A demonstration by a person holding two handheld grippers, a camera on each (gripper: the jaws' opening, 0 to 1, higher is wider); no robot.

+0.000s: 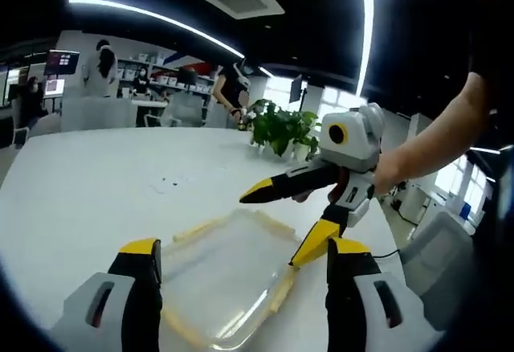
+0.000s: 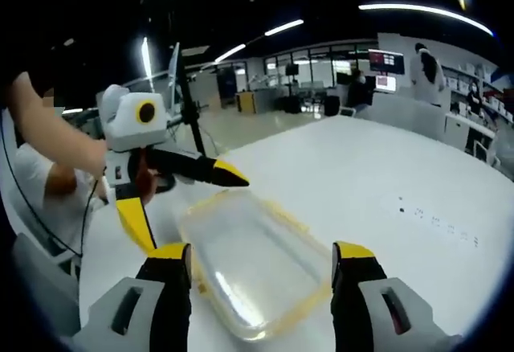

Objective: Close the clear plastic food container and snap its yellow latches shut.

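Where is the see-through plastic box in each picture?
Left gripper view: the clear container lies low in the middle on the white table, between this gripper's fingers.
Right gripper view: it lies low in the middle, between this gripper's fingers.
Shared landmark: the container's yellow latches.

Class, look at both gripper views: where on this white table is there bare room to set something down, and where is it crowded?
Free: the broad white table beyond the clear container, toward the potted plant; also the stretch around the small dark specks. Crowded: around the container, where the left gripper and right gripper both straddle it.
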